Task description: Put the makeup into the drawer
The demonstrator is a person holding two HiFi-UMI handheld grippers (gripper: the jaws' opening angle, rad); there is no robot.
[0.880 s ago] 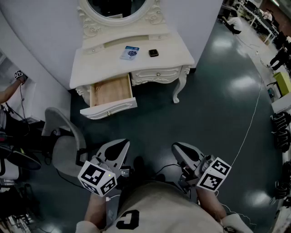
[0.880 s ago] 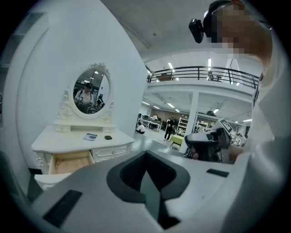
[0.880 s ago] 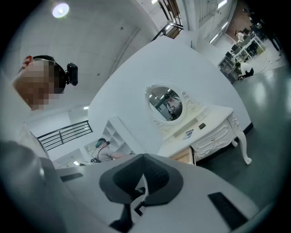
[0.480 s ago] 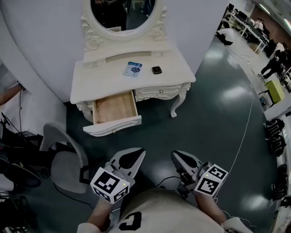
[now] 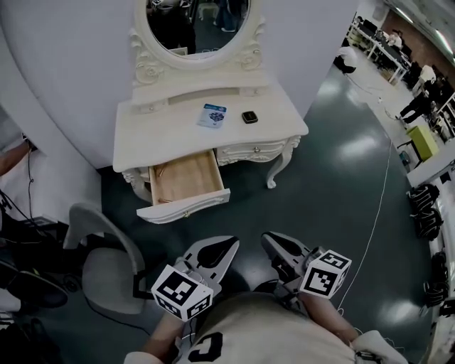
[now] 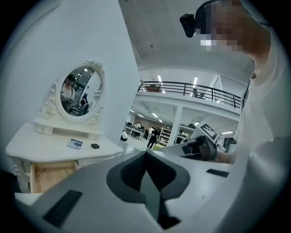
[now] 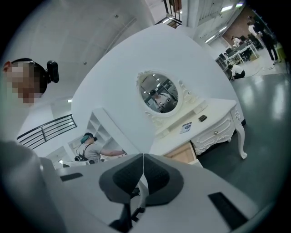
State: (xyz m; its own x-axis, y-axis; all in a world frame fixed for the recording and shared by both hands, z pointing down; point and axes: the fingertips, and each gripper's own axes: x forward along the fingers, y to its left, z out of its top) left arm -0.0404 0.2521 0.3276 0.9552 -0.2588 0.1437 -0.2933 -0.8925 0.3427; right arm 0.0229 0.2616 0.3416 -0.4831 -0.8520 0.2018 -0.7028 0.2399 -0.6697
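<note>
Two grippers, left gripper (image 5: 227, 246) and right gripper (image 5: 269, 240), are held low in front of the person's body, well back from the furniture. Each has its jaws pressed together with nothing between them. Ahead stands a white carved dressing table (image 5: 160, 135) with an oval mirror (image 5: 197, 21), set against a curved white wall (image 5: 64, 64). On the tabletop, side by side but apart, lie a blue-and-white packet (image 5: 212, 115) and a small black compact (image 5: 249, 117). The left drawer (image 5: 186, 210) is pulled out, showing its wooden bottom. A grey chair (image 5: 106, 249) stands at the left. The glossy dark green floor (image 5: 320, 185) reflects ceiling lights; a thin cable (image 5: 384, 192) crosses it at the right.
</note>
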